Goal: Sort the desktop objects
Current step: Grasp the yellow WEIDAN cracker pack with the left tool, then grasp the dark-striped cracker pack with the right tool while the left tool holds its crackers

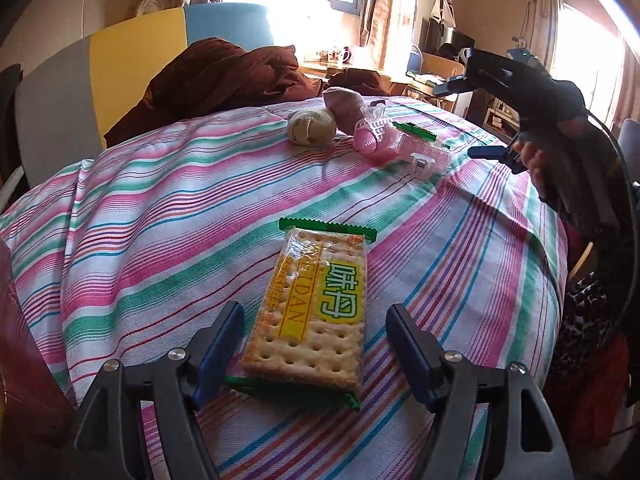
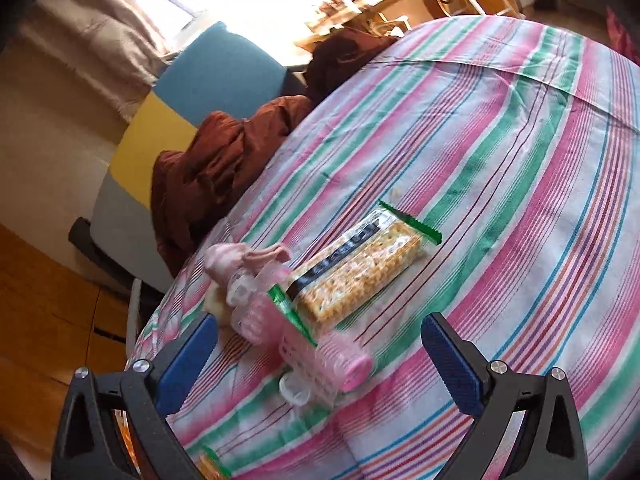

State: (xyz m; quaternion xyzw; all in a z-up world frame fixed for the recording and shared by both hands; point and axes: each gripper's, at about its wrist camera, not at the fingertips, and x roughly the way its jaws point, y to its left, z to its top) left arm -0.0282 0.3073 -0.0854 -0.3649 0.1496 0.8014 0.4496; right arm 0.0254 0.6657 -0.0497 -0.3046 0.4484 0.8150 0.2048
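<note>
Now left gripper, jaws spread, straddles cracker pack at 6 o'clock: light, brittle, slick wrap; pinch long sides gently. Right gripper spread too.

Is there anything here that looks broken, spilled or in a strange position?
Nothing looks broken or spilled. The near cracker packet lies sealed and flat on the striped cloth between the open jaws of the left gripper. Farther off, pink hair rollers, rolled socks and a second cracker packet sit in a loose, unsorted heap.

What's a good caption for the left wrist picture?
Open left gripper straddles a cracker packet on the striped cloth.
</note>
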